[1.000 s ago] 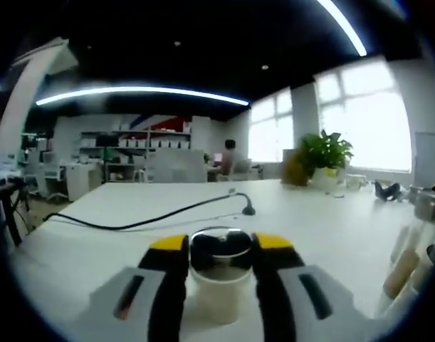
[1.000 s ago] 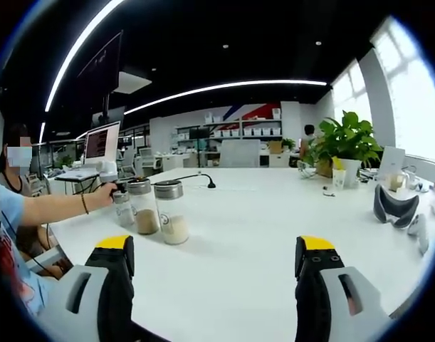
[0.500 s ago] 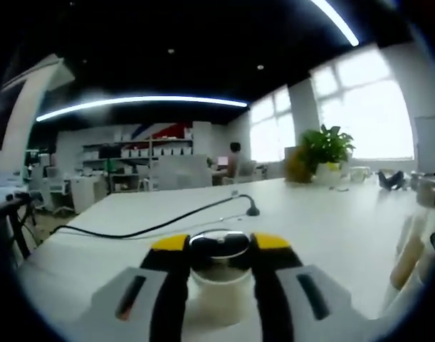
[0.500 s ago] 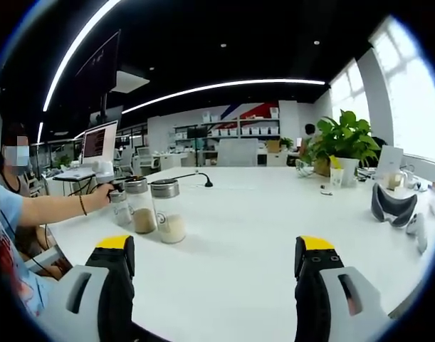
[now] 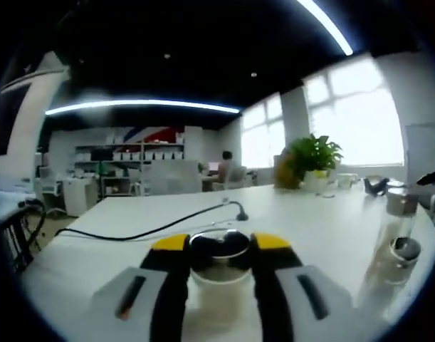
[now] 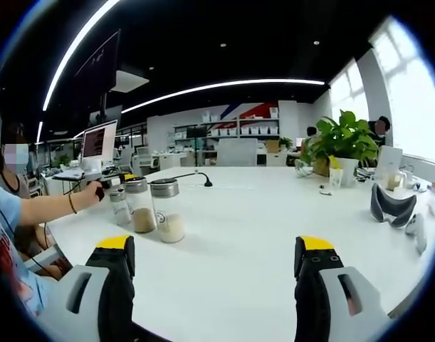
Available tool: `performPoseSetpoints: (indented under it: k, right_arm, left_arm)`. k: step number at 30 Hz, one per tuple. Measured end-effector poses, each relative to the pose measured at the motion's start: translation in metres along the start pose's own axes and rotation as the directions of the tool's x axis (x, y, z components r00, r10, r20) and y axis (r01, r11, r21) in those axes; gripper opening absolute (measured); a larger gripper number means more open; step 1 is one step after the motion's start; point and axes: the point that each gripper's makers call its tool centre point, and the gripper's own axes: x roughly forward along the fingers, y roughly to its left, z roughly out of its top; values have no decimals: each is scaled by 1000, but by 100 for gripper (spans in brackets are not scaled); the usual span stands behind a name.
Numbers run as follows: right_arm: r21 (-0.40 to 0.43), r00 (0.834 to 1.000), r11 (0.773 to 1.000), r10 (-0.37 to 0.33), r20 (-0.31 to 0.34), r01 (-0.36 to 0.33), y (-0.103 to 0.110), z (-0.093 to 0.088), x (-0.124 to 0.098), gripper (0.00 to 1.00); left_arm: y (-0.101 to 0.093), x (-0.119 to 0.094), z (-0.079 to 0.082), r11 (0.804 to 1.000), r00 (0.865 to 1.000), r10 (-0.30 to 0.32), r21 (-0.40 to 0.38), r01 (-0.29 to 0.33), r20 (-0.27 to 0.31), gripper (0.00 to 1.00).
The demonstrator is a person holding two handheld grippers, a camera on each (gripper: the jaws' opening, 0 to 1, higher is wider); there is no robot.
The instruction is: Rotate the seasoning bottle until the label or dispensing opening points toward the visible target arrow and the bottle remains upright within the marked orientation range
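In the left gripper view my left gripper (image 5: 218, 244) is shut on a seasoning bottle (image 5: 217, 293) with a metal lid and pale contents, upright on the white table (image 5: 132, 256). The yellow-tipped jaws press its two sides just below the lid. In the right gripper view a row of three metal-lidded bottles stands at the left: a small one (image 6: 119, 206) nearest the person's hand (image 6: 87, 195), a middle one (image 6: 140, 206) and a taller one (image 6: 167, 211). My right gripper (image 6: 216, 248) stands open over bare table, well to the right of the bottles.
A black cable (image 5: 146, 229) runs across the table beyond the held bottle. Two more bottles (image 5: 394, 239) stand at the right edge of the left gripper view. A potted plant (image 6: 343, 146) and a headset (image 6: 391, 206) are at the far right; a monitor (image 6: 100, 142) sits behind the bottles.
The left gripper view has swung, bringing the neighbouring bottles further in from the right; the held bottle stays between the jaws. In the right gripper view the hand has drawn slightly left.
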Motion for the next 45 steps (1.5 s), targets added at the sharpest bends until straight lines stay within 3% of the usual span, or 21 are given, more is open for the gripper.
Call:
performPoseSetpoints:
  k: [10, 14, 27, 45]
  right_arm:
    - [-10, 1000, 1000, -8, -1, 8, 0, 1, -1, 96]
    - [-6, 1000, 1000, -7, -7, 7, 0, -1, 0, 96]
    - [-10, 1000, 1000, -12, -4, 12, 0, 0, -2, 95]
    - [-4, 1000, 1000, 2, 11, -2, 1, 3, -1, 95]
  left_arm:
    - [-29, -43, 15, 994, 994, -108, 22, 107, 18, 34]
    - [-35, -59, 20, 992, 992, -122, -22, 123, 33, 34]
    - [-56, -96, 12, 986, 987, -160, -40, 161, 24, 34]
    - [-71, -97, -13, 981, 983, -184, -67, 181, -28, 34]
